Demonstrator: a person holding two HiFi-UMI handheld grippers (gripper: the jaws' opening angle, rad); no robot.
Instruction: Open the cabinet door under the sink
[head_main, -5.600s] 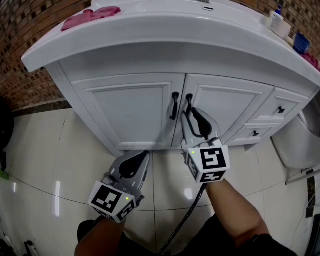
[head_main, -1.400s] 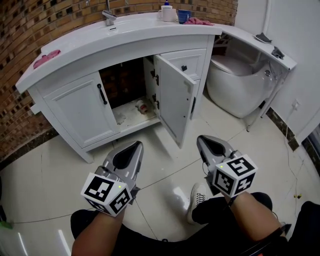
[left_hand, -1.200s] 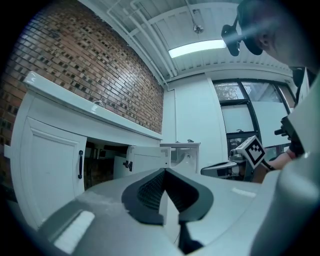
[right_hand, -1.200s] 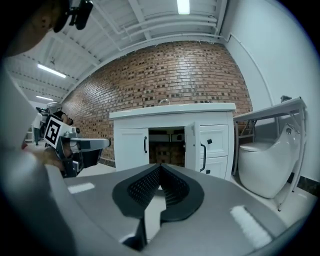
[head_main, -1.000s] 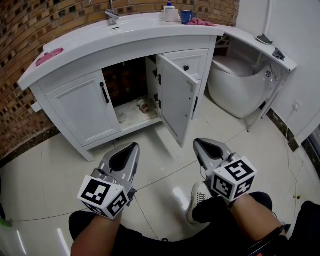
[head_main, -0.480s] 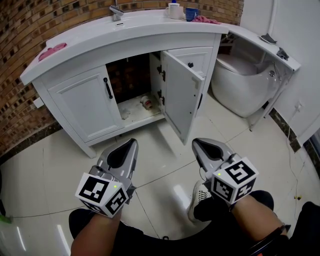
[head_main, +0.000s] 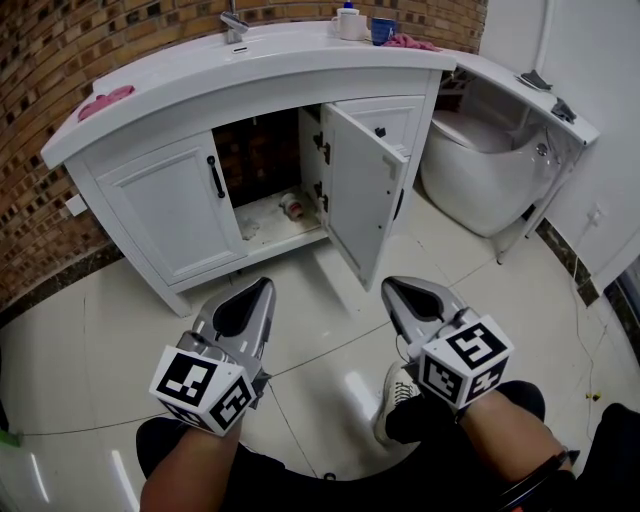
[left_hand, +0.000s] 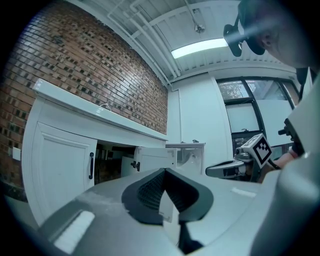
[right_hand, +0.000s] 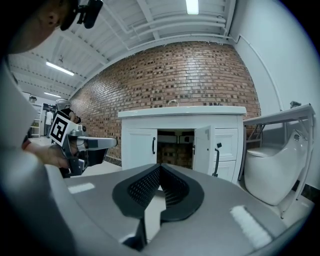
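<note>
Swung wide since earlier, the cabinet door (head_main: 356, 195) looks done, so we should keep left gripper (head_main: 262, 285) and right gripper (head_main: 389, 285), both closed and empty, clear.

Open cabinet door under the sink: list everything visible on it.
The white panelled cabinet door, painted wood by the look, stands upright and swung out roughly square to the front of the white vanity cabinet. Its lower edge appears clear of the glossy tiled floor. Two dark hinges at its back edge join it to the cabinet. A black bar handle shows past its free edge, on the outer face. Nothing else touches it.
</note>
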